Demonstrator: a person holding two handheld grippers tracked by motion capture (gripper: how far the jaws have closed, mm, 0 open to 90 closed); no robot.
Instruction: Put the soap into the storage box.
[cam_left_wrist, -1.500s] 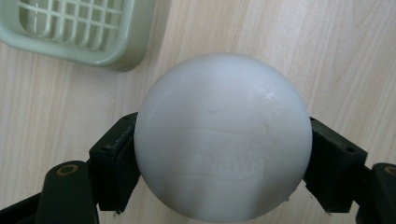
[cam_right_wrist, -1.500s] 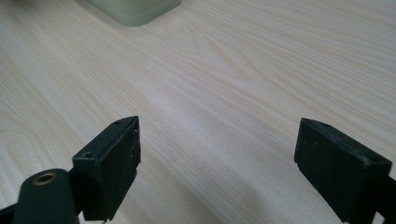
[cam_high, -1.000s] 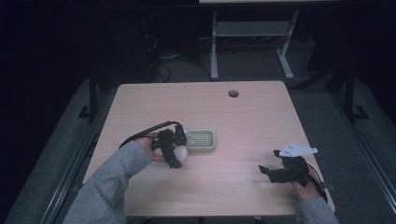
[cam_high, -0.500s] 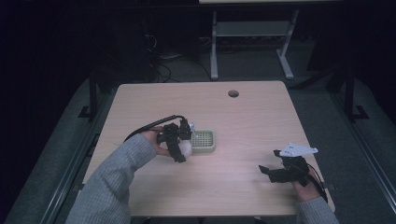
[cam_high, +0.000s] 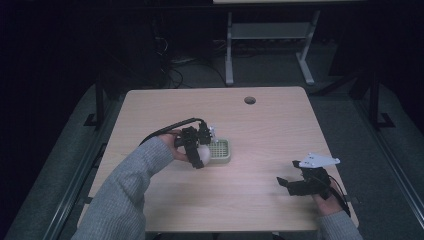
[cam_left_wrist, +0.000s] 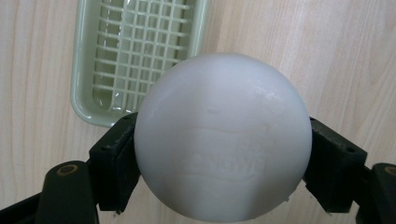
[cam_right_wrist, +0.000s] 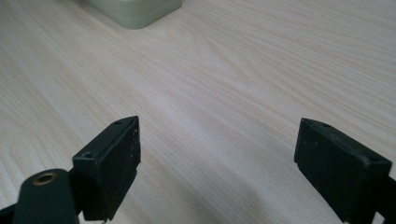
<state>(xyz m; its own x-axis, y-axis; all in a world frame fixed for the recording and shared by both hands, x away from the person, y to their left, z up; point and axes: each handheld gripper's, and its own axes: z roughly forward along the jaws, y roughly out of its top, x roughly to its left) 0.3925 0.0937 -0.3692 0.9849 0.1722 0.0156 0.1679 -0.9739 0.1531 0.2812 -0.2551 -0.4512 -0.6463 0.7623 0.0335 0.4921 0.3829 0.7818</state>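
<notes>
The left gripper (cam_left_wrist: 223, 154) has its jaws pinching a white ball (cam_left_wrist: 223, 137), one pad against each side of it. In the left gripper view the ball is held above the wood, over the near edge of a pale green tray (cam_left_wrist: 135, 56) with a grid floor. In the high view the left gripper (cam_high: 199, 150) and ball (cam_high: 202, 154) sit at the tray's (cam_high: 221, 150) left edge, near the middle of the tabletop (cam_high: 260, 130). The right gripper (cam_right_wrist: 217, 163) has its jaws spread wide over bare wood, near the tabletop's front right corner, well apart from the tray.
</notes>
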